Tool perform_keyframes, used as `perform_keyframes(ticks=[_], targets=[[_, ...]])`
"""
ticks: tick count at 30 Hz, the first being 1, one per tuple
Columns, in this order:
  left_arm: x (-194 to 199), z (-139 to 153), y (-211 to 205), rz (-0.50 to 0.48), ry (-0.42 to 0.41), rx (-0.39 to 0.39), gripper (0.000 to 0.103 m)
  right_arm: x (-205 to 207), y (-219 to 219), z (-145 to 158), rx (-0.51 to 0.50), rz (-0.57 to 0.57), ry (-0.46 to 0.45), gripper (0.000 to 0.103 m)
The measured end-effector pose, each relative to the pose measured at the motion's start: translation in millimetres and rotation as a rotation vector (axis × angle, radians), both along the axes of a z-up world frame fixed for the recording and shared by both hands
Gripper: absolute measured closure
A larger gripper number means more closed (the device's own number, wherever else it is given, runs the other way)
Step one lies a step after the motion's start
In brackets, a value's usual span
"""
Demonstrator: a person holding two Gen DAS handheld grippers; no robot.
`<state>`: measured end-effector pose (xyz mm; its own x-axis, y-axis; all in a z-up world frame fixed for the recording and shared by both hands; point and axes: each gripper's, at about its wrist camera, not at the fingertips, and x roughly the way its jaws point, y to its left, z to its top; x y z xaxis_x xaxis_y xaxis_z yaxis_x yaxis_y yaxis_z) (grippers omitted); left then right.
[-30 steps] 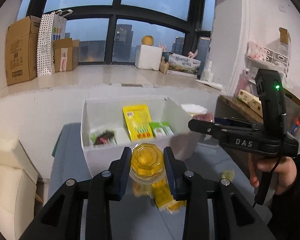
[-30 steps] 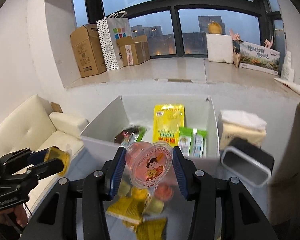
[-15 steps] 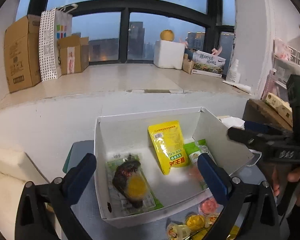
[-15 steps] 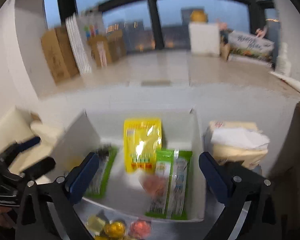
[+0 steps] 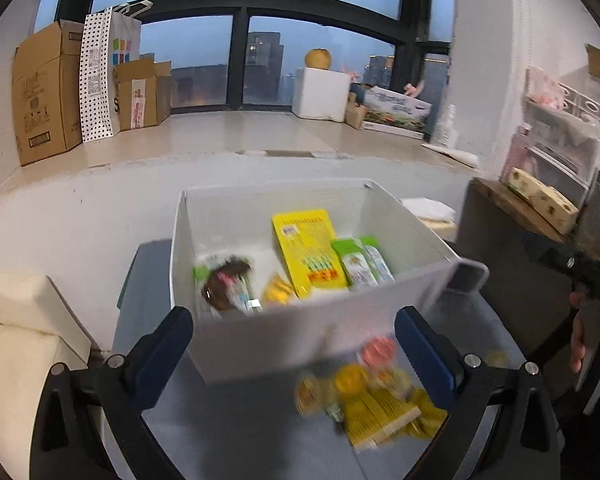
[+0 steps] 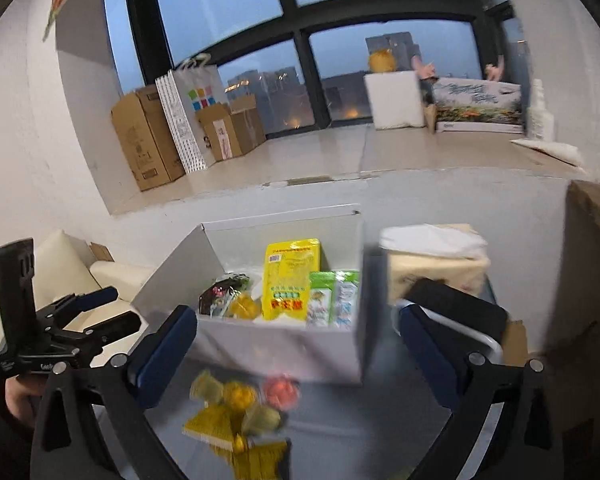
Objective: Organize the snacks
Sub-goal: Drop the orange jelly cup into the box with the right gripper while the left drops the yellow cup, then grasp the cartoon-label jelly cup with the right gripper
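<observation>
Both sets of tongs hang wide apart and empty, the left tongs and the right tongs each framing the white box on the bench. The loose snacks lie in a heap just in front of the box's near wall, below and slightly right of the left tongs, slightly left of the right. Either looks equally near, I'd say.

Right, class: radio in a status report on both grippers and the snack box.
Left gripper open, empty. Right gripper open, empty. White box holds packets and a yellow jelly cup; loose snacks on the table in front. Nothing blocking.
</observation>
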<state>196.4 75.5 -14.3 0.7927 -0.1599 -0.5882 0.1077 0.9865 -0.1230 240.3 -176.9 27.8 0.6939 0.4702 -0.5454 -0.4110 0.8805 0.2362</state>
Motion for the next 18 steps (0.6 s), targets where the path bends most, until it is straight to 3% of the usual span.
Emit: perform_keyframes(ticks=[4,9,13,18], targets=[[-42,-4,-10,0.009,-0.008,-0.027,0.0,-33,-45,-8,-0.007,-0.047,0.027,0.0],[-78,-21,-24,0.003,0.025,-0.061,0.0,-71,-84,-49,-0.025,-0.137,0.122,0.0],[-98,-32,-39,-0.018,0.056,-0.061,0.0,-94,-83,-86,-0.095,-0.147,0.174,0.0],[-116,-40,-50,-0.033,0.066,-0.026,0.0,-96,-74,-105,-0.132,-0.112,0.188,0.0]])
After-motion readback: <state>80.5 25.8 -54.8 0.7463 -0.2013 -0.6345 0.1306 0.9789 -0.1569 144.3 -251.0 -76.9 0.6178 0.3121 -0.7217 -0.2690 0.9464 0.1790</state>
